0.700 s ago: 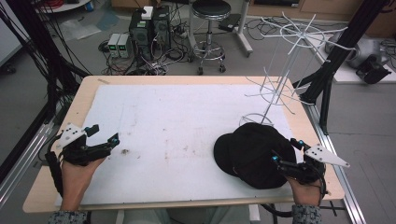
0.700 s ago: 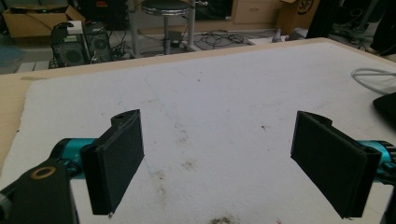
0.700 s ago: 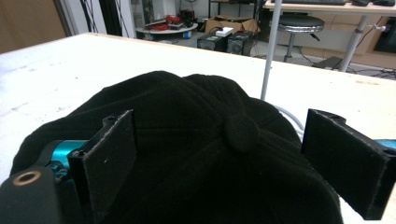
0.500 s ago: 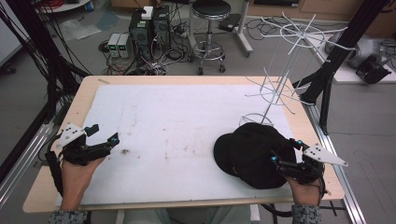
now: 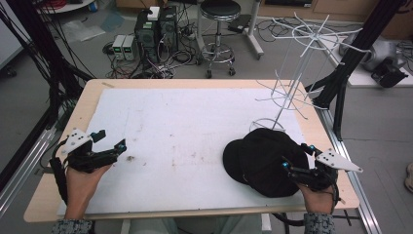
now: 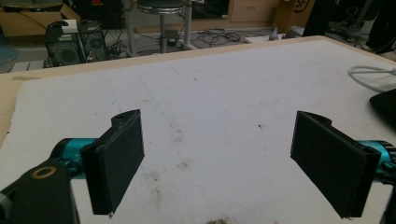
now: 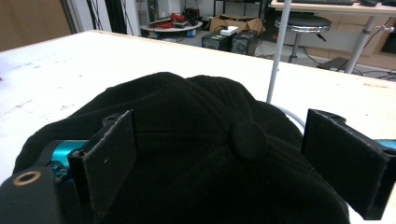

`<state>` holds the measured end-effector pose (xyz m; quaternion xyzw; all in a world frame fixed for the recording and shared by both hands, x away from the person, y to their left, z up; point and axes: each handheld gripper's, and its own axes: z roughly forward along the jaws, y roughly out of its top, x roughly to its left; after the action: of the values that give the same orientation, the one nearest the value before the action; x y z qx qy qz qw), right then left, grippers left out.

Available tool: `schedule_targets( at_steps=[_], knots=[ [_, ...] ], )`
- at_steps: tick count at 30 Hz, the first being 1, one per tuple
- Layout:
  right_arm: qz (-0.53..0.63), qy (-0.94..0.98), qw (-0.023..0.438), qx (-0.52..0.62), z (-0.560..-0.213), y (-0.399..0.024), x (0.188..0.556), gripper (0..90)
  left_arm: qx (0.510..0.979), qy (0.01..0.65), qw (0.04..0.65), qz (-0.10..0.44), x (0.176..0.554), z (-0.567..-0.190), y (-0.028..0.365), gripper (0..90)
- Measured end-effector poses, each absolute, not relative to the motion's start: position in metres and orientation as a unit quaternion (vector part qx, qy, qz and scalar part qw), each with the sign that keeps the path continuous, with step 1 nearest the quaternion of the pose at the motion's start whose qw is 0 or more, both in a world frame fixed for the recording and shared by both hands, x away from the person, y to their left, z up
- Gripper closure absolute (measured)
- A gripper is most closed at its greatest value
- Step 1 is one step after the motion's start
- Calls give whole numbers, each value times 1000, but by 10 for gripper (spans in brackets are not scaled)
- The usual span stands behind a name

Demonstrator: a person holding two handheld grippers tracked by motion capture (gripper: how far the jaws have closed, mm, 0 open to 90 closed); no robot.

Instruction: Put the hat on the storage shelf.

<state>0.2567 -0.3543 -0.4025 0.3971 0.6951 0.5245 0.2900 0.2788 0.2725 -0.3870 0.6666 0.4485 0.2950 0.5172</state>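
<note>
The left gripper (image 5: pixel 108 140) sits low at the near left, held in the person's left hand (image 5: pixel 80 183), its 2 jaws spread wide apart. The right gripper (image 5: pixel 295 157) sits at the near right in the right hand (image 5: pixel 315 197), jaws likewise spread wide, gripping nothing.

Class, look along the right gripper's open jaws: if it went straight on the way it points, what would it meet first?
Most likely the black cap: the right gripper hangs open right at its crown, button dead ahead. Contact can't be judged.
</note>
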Motion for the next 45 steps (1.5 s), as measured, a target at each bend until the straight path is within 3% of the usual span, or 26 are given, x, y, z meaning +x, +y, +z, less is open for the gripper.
schedule_targets(
  at_steps=[18, 21, 26, 31, 38, 45],
  knots=[
    [510, 714, 273, 394, -410, -352, 277, 108, 667, 453, 514, 295, 277, -391, 273, 176],
    [507, 724, 268, 384, -410, -351, 279, 201, 668, 452, 513, 294, 277, -391, 272, 177],
    [501, 728, 263, 386, -410, -351, 280, 281, 666, 452, 514, 295, 277, -391, 273, 178],
    [488, 736, 250, 397, -411, -351, 282, 455, 667, 453, 514, 295, 278, -391, 273, 179],
    [479, 741, 243, 404, -411, -350, 282, 576, 667, 452, 513, 296, 278, -391, 273, 180],
    [477, 738, 249, 407, -410, -349, 279, 639, 664, 450, 516, 300, 277, -388, 273, 182]
  ],
)
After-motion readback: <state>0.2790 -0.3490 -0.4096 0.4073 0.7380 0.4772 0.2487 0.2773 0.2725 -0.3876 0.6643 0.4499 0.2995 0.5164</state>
